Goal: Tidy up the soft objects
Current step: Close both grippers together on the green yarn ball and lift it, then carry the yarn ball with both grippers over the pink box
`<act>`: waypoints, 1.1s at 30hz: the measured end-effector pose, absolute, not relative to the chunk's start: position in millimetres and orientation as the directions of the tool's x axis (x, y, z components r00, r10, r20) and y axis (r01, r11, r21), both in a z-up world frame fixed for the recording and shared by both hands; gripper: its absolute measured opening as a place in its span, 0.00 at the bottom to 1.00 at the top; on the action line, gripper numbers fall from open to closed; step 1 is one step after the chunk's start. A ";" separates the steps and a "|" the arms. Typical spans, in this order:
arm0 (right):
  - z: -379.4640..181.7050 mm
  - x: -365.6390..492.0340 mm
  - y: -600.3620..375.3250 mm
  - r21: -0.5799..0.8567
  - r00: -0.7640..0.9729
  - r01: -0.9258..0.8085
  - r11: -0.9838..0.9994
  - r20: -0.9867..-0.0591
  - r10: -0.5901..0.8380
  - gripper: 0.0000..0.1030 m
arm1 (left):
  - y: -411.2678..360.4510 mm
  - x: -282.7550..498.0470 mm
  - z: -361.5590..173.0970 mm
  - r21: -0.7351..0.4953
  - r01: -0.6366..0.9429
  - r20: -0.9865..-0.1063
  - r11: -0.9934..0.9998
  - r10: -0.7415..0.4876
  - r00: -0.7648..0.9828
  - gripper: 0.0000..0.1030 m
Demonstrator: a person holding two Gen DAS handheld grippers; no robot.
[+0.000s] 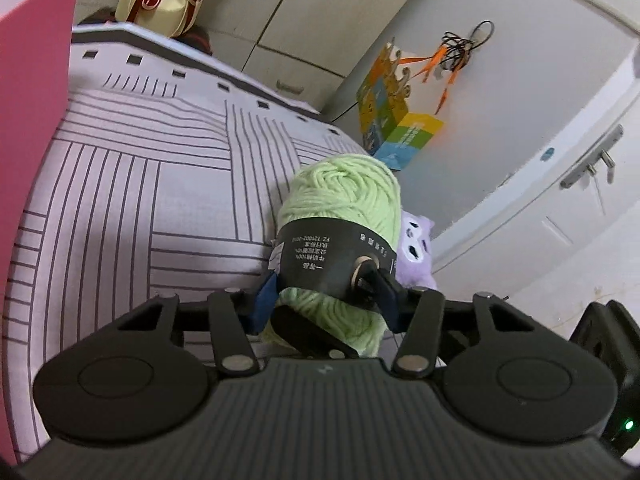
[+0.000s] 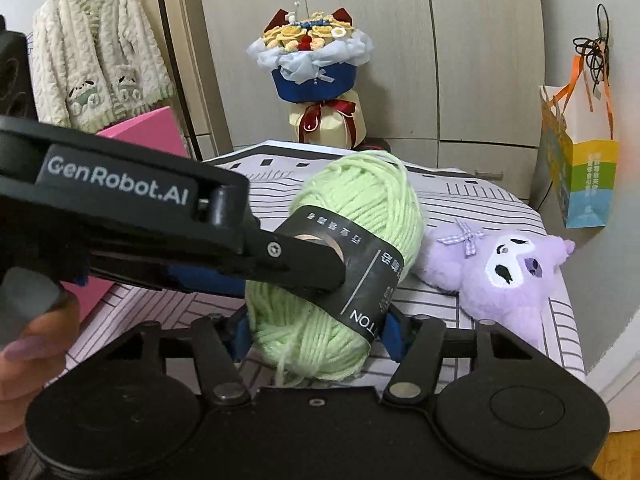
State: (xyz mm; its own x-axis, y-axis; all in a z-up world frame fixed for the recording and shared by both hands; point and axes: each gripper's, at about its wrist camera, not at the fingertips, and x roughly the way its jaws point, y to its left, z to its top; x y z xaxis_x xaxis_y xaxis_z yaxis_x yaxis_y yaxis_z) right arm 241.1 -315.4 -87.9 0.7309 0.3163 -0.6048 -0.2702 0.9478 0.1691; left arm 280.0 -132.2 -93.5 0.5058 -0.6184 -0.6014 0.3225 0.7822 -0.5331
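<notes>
While both claws close on the green yarn ball (image 2: 340, 264), it sits lifted over the striped bed (image 1: 132, 184). The left claw (image 1: 324, 292) pinches its black label band, and the right claw (image 2: 316, 334) presses its lower end from both sides. Just beside the yarn lies a purple plush toy (image 2: 508, 276). A pink box (image 1: 32, 80) stands at the bed's left edge, a bouquet (image 2: 316, 76) at the far end, and a paper bag (image 2: 580, 168) hangs on the wall.

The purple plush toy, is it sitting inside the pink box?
No, the purple plush toy lies on the striped bed cover, well apart from the pink box.
</notes>
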 end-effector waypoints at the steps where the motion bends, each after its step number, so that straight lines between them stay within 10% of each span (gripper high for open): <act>1: -86.0 238.0 -315.6 0.180 0.731 -0.266 0.947 -0.603 0.320 0.63 | -131.7 275.4 -91.8 -0.529 0.330 -0.598 0.782 -0.619 0.510 0.50; 33: -64.1 86.9 -272.5 0.231 0.723 -0.197 0.953 -0.623 0.300 0.64 | -69.0 140.7 -81.1 -0.553 0.406 -0.592 0.727 -0.686 0.423 0.50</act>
